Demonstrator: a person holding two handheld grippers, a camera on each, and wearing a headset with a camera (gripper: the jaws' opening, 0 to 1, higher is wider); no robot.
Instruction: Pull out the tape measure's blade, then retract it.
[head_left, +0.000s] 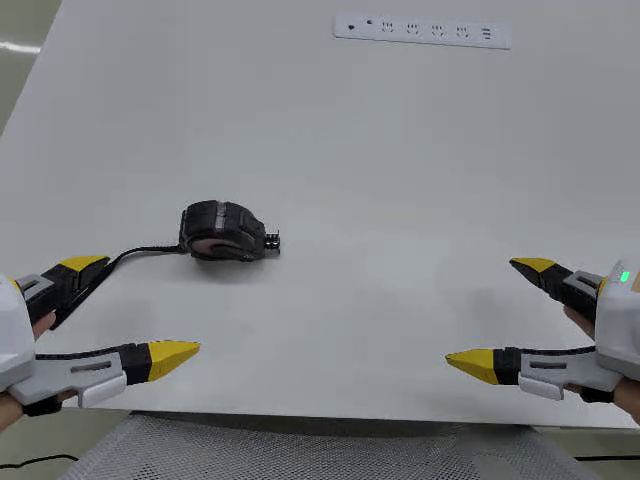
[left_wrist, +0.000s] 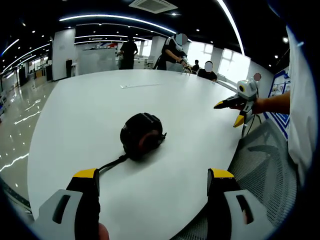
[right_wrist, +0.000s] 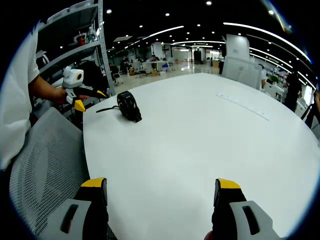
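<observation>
My left gripper (head_left: 150, 305) hangs over the near left edge of the white table (head_left: 400, 200), its two yellow-tipped jaws spread wide with nothing between them. My right gripper (head_left: 480, 310) mirrors it over the near right edge, jaws also parted wide and empty.

The tape measure (head_left: 222, 232) lies on the table, a black case on its side, well left of the table's middle. It sits just ahead of my left gripper and slightly to its right, close but not touching either jaw. In the left gripper view it lies straight ahead, between the lines of the two jaws. A thin black strap (head_left: 140, 252) trails from the case toward my upper left jaw and ends near that jaw's tip. The small blade hook points right, toward my right gripper, and the blade is drawn in.

My right gripper is well apart from the tape measure, with a wide stretch of bare tabletop between them. In the right gripper view the case sits far off to the left, near my left gripper.

A white power strip (head_left: 421, 30) lies at the table's far edge.
</observation>
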